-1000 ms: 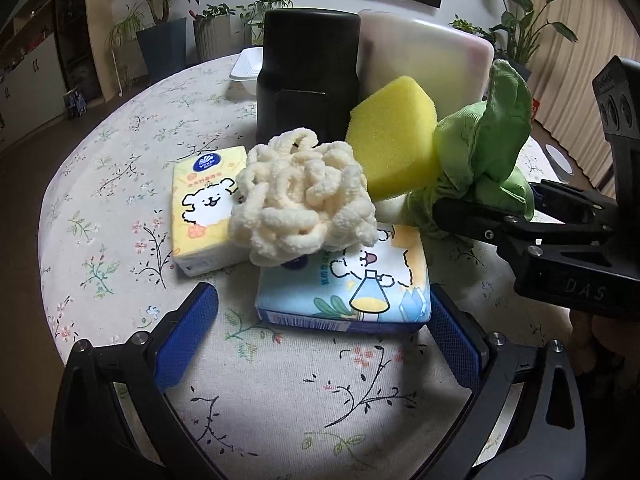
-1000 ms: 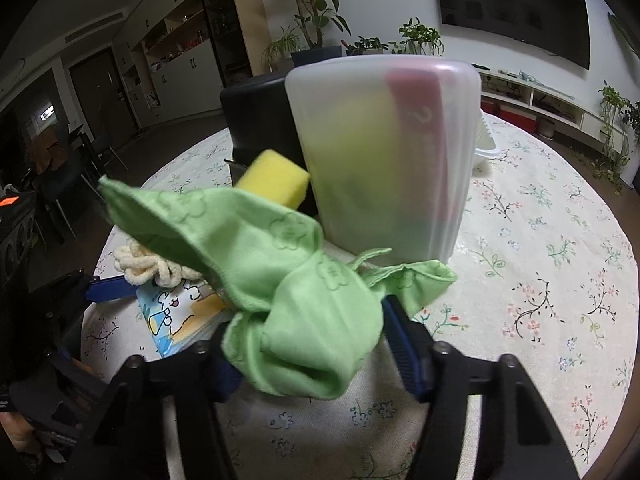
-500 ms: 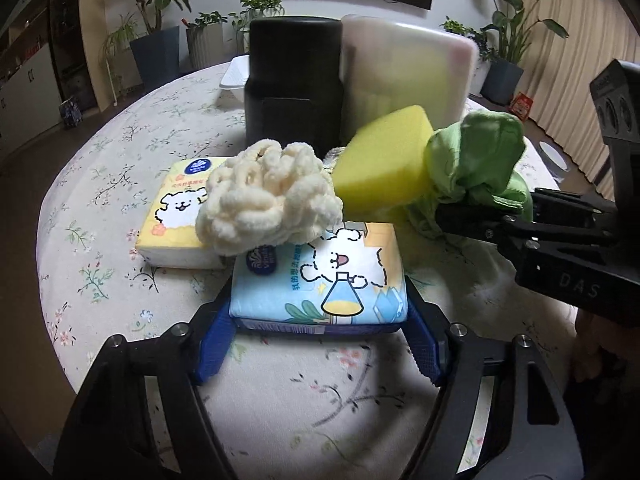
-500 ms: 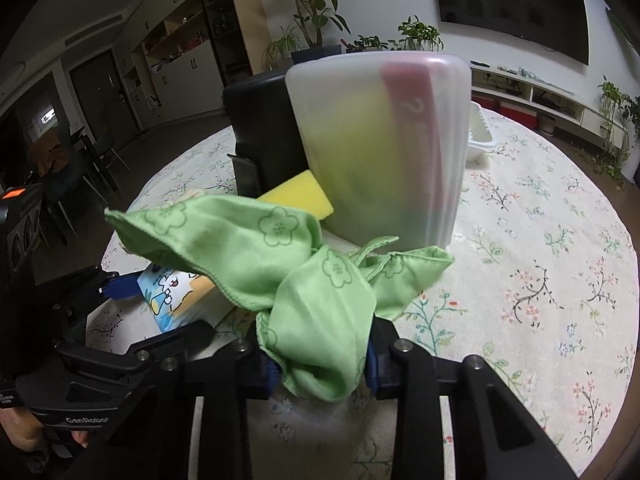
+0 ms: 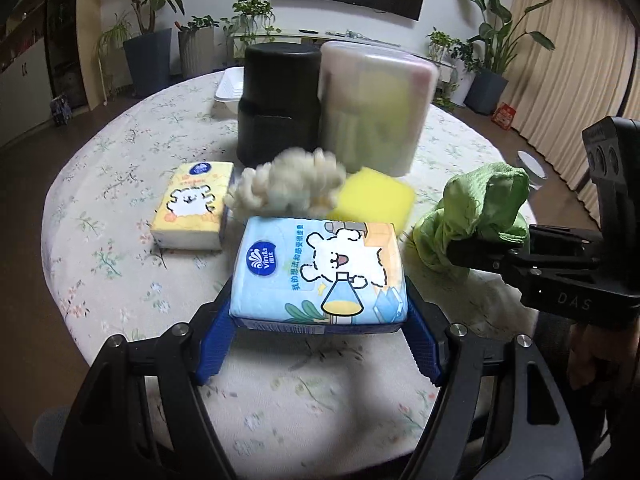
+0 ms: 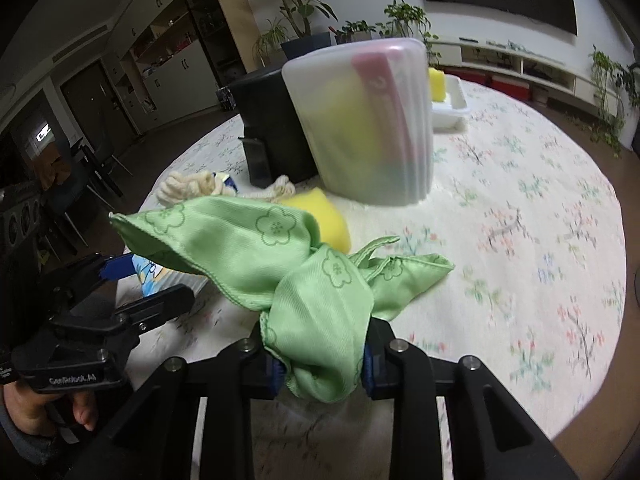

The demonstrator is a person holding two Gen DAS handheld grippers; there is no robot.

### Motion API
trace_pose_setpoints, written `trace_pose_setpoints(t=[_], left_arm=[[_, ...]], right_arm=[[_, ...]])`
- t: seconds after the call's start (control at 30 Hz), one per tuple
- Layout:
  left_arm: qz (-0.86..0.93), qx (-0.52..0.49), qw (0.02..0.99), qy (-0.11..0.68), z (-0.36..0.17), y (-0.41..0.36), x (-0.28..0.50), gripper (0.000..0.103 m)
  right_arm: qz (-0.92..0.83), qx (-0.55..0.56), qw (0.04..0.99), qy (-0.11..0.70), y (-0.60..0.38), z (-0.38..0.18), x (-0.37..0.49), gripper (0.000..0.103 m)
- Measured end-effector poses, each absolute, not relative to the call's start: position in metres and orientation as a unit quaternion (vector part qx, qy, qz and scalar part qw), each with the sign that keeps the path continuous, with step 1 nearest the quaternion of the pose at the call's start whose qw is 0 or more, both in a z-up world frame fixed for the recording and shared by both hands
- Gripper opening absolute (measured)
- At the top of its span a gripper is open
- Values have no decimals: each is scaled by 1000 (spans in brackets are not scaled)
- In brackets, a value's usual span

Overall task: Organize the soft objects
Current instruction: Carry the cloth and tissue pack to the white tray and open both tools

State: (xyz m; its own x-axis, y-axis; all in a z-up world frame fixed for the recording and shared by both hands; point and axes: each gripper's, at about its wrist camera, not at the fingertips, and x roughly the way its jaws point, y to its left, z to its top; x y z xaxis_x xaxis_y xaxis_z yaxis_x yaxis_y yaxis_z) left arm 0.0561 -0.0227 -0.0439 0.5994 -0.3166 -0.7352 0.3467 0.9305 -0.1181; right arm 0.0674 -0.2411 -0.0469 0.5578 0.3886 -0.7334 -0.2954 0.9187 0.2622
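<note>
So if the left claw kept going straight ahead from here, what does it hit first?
Probably the cream yarn bundle just beyond the blue tissue pack that the left claw grips; the black container stands behind it. Depth is uncertain.

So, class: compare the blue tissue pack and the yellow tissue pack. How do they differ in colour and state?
The blue tissue pack is clamped between the left gripper's pads; the yellow tissue pack lies free on the table. The blue one's bear holds a flask; the yellow one's does not. Both are soft packs with a white cartoon bear.
</note>
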Motion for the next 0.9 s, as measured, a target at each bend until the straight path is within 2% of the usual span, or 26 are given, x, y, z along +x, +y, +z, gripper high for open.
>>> trace_pose_setpoints(t=[0.13,0.57,0.9], left_arm=[[-200,8,888,413,-42,-18,45,73],[-204,-1,889,409,-10,14,29,73],[-175,-3,900,399,20,69,69,73]], right_arm=[[199,82,870,444,-252,-42,58,31],[198,66,860,465,-281,-15,33,31],[152,42,869,468,-333,7,45,31]])
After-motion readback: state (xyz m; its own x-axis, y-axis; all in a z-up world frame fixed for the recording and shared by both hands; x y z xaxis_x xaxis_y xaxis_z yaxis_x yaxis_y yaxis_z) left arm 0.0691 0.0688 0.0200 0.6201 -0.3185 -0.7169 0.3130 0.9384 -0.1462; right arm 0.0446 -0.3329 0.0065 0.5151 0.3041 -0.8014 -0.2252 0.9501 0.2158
